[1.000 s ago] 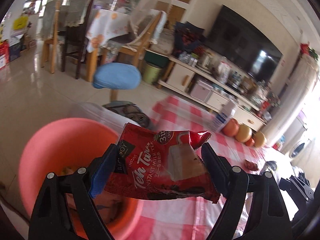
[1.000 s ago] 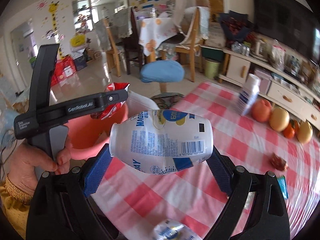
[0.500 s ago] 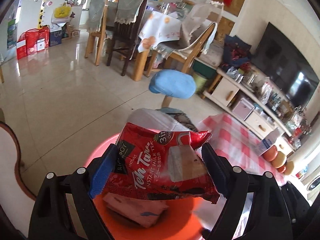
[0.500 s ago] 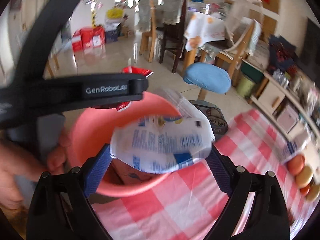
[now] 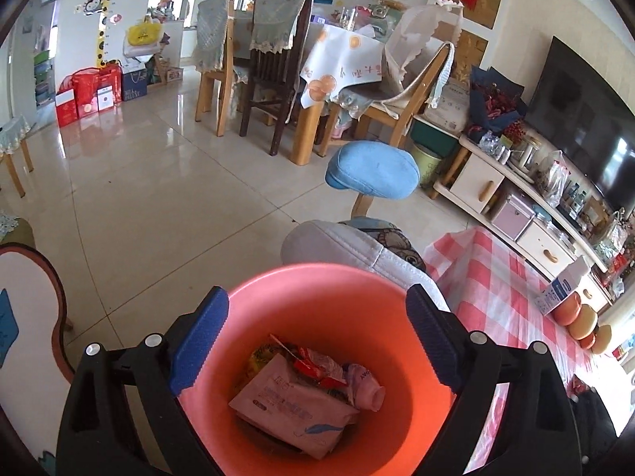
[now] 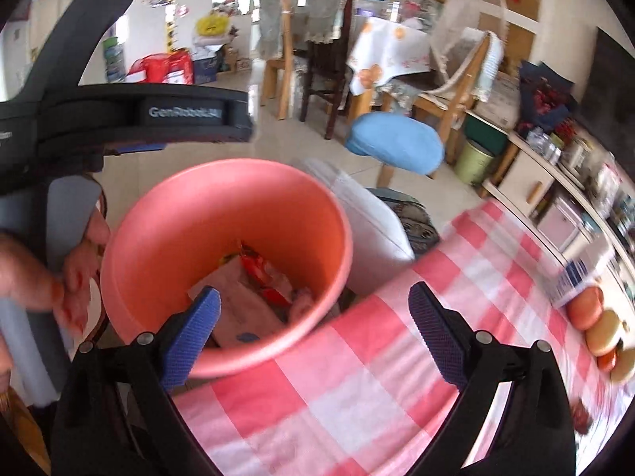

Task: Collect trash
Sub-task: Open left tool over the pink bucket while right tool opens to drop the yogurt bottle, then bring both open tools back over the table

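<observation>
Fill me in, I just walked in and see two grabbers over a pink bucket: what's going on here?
A person is clearing trash with a handheld gripper in each hand. Both the left gripper and the right gripper are open and empty, held by the pink bucket beside the red-checked table. In the bucket lie a white packet, a red wrapper and a crushed bottle. Fruit and a carton sit on the table.

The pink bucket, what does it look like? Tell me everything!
The bucket is round, smooth and salmon pink, probably plastic, with a plain rim and no lid. It stands upright beside the checked table, off its edge, with a pale cushion just behind it. Inside lie a pale wrapper, a red packet and a small white bottle. Both open grippers hover above it, empty.
</observation>
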{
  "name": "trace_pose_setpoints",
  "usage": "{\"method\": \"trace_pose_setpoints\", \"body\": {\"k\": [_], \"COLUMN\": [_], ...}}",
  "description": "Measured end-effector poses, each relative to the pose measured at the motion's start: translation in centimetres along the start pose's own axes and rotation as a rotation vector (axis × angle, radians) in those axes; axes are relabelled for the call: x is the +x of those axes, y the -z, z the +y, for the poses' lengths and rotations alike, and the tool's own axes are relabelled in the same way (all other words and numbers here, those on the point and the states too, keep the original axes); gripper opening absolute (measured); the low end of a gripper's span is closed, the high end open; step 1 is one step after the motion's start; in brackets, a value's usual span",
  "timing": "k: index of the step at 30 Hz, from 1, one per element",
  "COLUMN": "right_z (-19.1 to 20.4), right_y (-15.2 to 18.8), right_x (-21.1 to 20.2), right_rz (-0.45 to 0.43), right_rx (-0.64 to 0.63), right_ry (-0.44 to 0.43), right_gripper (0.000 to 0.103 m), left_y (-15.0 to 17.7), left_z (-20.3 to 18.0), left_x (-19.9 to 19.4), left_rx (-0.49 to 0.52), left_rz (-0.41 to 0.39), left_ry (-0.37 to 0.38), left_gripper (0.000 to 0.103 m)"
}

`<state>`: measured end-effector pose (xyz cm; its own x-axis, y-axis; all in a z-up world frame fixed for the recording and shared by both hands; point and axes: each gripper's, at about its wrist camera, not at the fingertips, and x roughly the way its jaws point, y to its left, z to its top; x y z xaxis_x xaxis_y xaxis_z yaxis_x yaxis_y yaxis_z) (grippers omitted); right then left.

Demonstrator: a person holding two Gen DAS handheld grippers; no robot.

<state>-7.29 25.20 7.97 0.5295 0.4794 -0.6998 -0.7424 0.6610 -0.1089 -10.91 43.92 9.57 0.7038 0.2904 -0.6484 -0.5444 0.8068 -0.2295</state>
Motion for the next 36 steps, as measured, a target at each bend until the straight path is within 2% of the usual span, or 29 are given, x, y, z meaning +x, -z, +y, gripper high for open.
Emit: {"method": "trace_pose_setpoints", "body": {"k": [4, 9, 12, 15, 22, 27, 31, 36], "right_z": [-1.7, -3.5, -4.4, -5.2, -7.2, -9.3, -11.0, -13.2], "right_y": [1.8, 3.8, 4.8, 6.0, 8.3, 10.5, 12.5, 14.0], "right_x": [-1.8, -4.1, -5.6, -7.4, -10.5, -12.4, -13.8, -15.8], "right_rz": [-0.012, -0.042, -0.065, -0.088, -0.129, -0.150, -0.164, -0.201], "right_rx": [0.049, 0.090, 0.122, 0.138, 0.186, 0.254, 0.308, 0.374], "right_ry": [0.057, 0.108, 0.118, 0.146, 0.192, 0.176, 0.183, 0.216], "right_gripper": [0.096, 0.096, 0.096, 0.096, 0.096, 0.096, 0.096, 0.099], "left_y": [0.3, 0.8, 1.3, 1.9, 3.4, 5.0, 6.8, 8.4], "left_z": [-1.1, -3.5, -5.1, -6.5, -9.6, -12.4, -14.6, -16.6], "left_x": [-0.5, -1.7, -2.6, -3.0, -3.5, -4.2, -4.8, -4.7], "left_rx": [0.029, 0.107, 0.153, 0.186, 0.228, 0.290, 0.340, 0.383], "left_rz": [-0.050, -0.167, -0.243, -0.268, -0.292, -0.299, -0.254, -0.199], "left_ry": [0.031, 0.089, 0.138, 0.175, 0.265, 0.330, 0.390, 0.399], "left_gripper": [0.090, 0.090, 0.095, 0.095, 0.095, 0.095, 0.095, 0.096]}}
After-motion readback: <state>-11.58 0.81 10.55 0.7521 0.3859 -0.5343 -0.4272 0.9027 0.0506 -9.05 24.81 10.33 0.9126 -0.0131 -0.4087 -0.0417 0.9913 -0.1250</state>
